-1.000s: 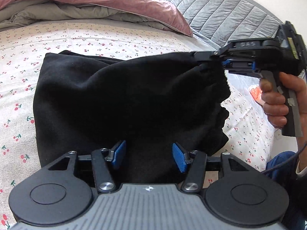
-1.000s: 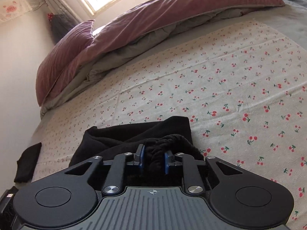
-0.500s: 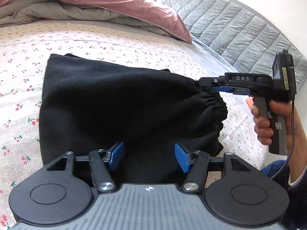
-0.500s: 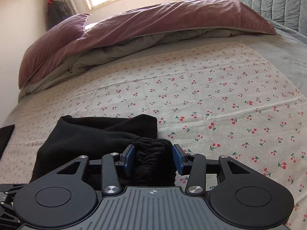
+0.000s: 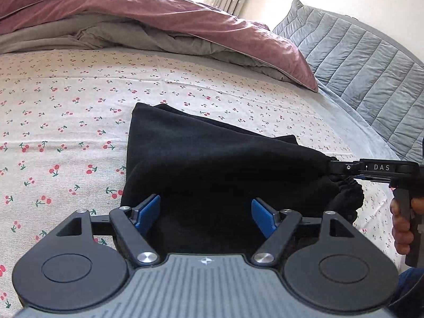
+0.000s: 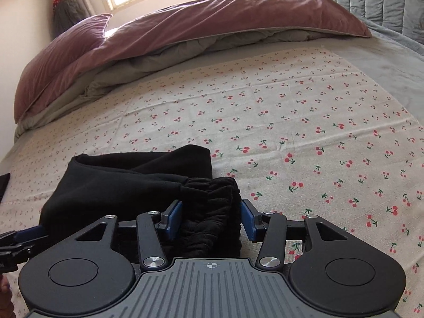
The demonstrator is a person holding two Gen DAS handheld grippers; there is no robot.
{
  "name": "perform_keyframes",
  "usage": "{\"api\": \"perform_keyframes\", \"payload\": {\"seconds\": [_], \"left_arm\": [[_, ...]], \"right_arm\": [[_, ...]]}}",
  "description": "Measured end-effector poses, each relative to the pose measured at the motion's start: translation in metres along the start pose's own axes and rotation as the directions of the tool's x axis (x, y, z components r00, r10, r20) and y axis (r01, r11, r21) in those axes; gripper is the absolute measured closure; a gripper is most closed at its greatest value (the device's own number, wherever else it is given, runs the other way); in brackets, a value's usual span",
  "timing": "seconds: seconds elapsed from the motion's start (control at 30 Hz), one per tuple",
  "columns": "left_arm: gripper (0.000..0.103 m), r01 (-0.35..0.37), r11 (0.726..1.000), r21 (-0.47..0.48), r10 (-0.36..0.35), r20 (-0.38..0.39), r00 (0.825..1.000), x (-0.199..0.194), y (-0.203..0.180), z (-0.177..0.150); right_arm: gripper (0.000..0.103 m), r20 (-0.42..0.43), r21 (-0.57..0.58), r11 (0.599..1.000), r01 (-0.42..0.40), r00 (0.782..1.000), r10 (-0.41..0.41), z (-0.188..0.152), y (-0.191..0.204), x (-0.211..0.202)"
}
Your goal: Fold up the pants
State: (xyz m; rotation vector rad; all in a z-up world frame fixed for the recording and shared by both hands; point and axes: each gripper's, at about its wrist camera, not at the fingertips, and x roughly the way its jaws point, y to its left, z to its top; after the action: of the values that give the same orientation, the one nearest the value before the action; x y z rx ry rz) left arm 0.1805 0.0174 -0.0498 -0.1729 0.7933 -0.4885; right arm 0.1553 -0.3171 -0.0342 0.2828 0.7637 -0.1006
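Our black pants point(image 5: 225, 164) lie folded into a thick bundle on the cherry-print bed sheet point(image 5: 66, 111), near its front edge. Our left gripper point(image 5: 205, 212) stands spread wide over the near edge, holding nothing. Our right gripper point(image 6: 210, 218) is parted too, its blue pads point(image 6: 175, 218) flanking the gathered waistband point(image 6: 212, 206) without pinching it. We judge the fleece soft, light and floppy; the bunched elastic offers the firmest hold, several layers together.
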Motion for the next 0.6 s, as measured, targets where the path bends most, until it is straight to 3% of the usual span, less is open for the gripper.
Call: {"api": "perform_keyframes", "payload": {"seconds": [0.13, 0.23, 0.43, 0.53, 0.6], "left_arm": [[0.027, -0.001, 0.999, -0.039, 0.001, -0.006, 1.000, -0.006, 0.007, 0.000], [0.027, -0.026, 0.997, -0.069, 0.024, -0.034, 0.999, -0.005, 0.014, -0.001], [0.027, -0.061, 0.986, -0.155, 0.044, -0.115, 0.992, 0.003, 0.027, -0.011], [0.025, -0.088, 0.984, -0.155, 0.072, -0.107, 0.992, 0.006, 0.024, -0.017], [0.025, -0.114, 0.985, -0.130, 0.100, -0.110, 0.989, 0.003, 0.018, -0.017]], "right_arm": [[0.055, 0.125, -0.097, 0.992, 0.079, 0.990, -0.067, -0.002, 0.012, -0.019], [0.055, 0.179, -0.092, 0.995, 0.033, 0.984, -0.016, 0.000, 0.014, -0.027], [0.054, 0.126, -0.127, 0.985, -0.120, 0.983, 0.136, 0.004, 0.049, -0.018], [0.051, 0.092, -0.210, 0.972, -0.102, 0.988, 0.124, 0.006, 0.087, 0.003], [0.051, 0.027, -0.284, 0.953, -0.102, 0.993, 0.114, 0.009, 0.117, 0.026]]}}
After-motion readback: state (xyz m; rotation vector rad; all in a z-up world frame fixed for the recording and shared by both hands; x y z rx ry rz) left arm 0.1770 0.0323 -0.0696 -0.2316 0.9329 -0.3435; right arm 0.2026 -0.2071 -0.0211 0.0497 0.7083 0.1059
